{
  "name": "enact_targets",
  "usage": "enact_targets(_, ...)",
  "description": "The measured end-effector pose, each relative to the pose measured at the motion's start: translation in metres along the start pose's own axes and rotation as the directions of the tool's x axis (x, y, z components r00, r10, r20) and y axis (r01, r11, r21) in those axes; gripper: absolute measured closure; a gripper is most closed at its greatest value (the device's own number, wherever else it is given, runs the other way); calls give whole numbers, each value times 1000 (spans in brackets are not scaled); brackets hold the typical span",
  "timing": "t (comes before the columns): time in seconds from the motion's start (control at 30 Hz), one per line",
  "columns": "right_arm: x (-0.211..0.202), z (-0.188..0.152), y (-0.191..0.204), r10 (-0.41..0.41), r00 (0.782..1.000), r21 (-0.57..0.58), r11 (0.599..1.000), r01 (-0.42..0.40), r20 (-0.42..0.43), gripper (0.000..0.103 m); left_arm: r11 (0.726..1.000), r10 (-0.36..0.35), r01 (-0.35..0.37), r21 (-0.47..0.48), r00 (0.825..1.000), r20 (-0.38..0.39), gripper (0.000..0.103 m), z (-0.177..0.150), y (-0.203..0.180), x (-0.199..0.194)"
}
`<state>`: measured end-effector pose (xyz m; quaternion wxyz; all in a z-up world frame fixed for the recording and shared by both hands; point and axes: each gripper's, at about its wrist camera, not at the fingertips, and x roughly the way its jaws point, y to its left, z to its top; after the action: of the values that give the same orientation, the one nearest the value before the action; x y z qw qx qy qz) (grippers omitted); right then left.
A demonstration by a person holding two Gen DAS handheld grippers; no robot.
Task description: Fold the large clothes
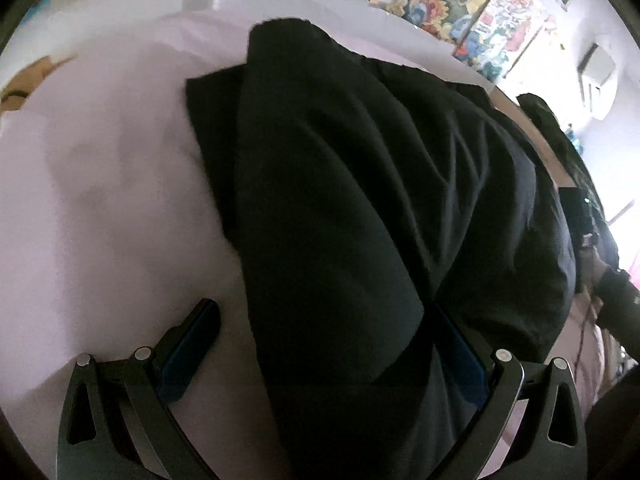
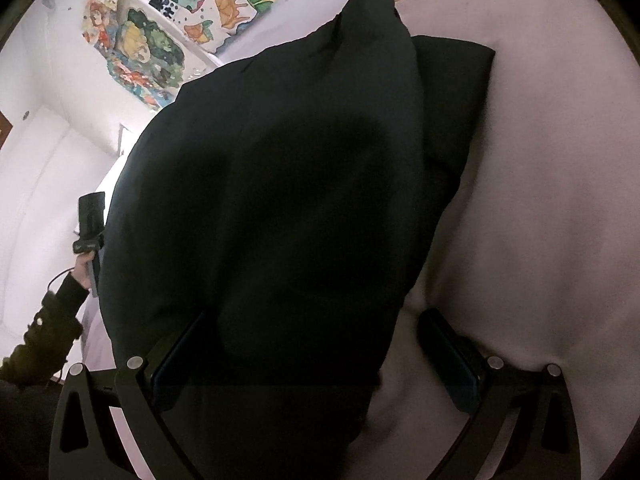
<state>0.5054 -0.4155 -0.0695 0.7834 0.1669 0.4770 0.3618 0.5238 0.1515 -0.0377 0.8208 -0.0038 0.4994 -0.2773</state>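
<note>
A large black garment (image 1: 360, 184) lies in folded layers on a pale pink sheet (image 1: 100, 200), a long upper fold running away from me over a flatter lower layer. My left gripper (image 1: 324, 320) is open wide; the near end of the cloth lies between its fingers and covers most of the right finger (image 1: 460, 344). In the right wrist view the same black garment (image 2: 280, 200) fills the middle. My right gripper (image 2: 312, 332) is also open, the cloth's near end lying between the fingers against the left finger (image 2: 176, 352).
The pink sheet (image 2: 540, 200) spreads wide on the outer side of each gripper. Colourful paintings (image 2: 160, 32) hang on the white wall behind. A hand in a dark sleeve (image 2: 60, 304) holds the other gripper (image 2: 92, 216) at the garment's far side.
</note>
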Motion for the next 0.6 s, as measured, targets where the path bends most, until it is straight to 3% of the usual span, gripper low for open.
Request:
enact_targets(0.17,4,3,-6,44,999,-28,999,-44,-24,0,996,-85,87,30,995,-53,1,9,8,16)
enact_targets(0.3,15,10,-1,55,998,-38,998,-57,-32,0,992,-107,114,61,988,-107,1,22,8,32)
enact_targets(0.47,19,8,-1,73,997,-29,997,-73,-18,0,988,-121,131,85,986,-110,1,27,12,40)
enact_targets(0.6,16,0,-6,82,997,-53,995,-81,17,0,988,-91,100,116,992,-83,1,25,8,39)
